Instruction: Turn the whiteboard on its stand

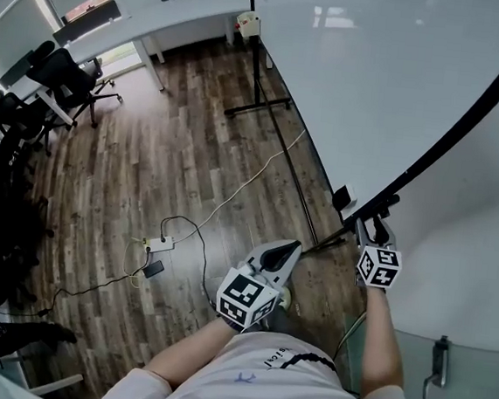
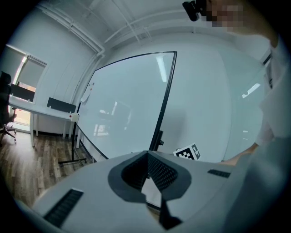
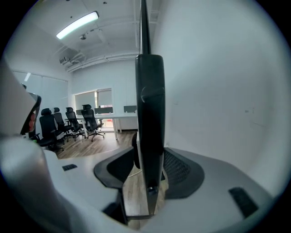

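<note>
My right gripper (image 1: 378, 217) straddles the black frame edge (image 3: 150, 113) of the big white whiteboard (image 1: 368, 65) on its black stand (image 1: 260, 108), fingers spread with a gap beside the bar. My left gripper (image 1: 287, 249) hangs free, fingers pressed together on nothing. I'd say I'm taking hold: next I clamp the frame firmly and swing the board.

White whiteboard (image 1: 376, 75), black frame (image 3: 150, 113), brown wood floor (image 1: 176, 143)
</note>
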### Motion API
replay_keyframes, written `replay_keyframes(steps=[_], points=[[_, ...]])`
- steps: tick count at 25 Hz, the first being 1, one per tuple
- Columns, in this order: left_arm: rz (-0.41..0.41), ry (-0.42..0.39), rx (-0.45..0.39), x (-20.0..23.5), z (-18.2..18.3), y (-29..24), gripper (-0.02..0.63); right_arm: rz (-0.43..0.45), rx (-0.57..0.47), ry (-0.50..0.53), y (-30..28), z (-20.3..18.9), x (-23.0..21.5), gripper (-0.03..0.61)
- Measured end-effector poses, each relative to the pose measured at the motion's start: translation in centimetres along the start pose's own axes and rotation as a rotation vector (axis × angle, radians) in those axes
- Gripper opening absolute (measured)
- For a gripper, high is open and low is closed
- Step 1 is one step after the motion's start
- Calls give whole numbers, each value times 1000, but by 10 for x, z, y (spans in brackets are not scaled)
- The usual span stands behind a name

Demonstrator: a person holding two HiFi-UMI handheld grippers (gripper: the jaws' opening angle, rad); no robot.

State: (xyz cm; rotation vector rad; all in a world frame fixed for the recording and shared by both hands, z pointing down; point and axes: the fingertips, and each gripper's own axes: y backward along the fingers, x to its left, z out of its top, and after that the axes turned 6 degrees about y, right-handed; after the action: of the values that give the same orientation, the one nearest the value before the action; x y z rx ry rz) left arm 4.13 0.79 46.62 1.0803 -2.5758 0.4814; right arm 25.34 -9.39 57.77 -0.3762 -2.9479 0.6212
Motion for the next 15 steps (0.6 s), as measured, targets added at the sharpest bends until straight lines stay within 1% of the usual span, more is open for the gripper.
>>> replay_keyframes(steps=[2, 4, 8, 15], points=[[-11, -3, 3, -3, 0, -3, 11, -20, 14, -6, 13, -4, 3, 198], [-22, -7, 6, -5, 1, -4, 12, -20, 21, -20, 25, -3, 13, 198], [-37, -21, 8, -8, 2, -7, 11, 36, 1, 2, 37, 13, 47, 188], [-48, -36, 23, -15, 7, 4, 12, 132, -67, -22, 60, 52, 108, 138]])
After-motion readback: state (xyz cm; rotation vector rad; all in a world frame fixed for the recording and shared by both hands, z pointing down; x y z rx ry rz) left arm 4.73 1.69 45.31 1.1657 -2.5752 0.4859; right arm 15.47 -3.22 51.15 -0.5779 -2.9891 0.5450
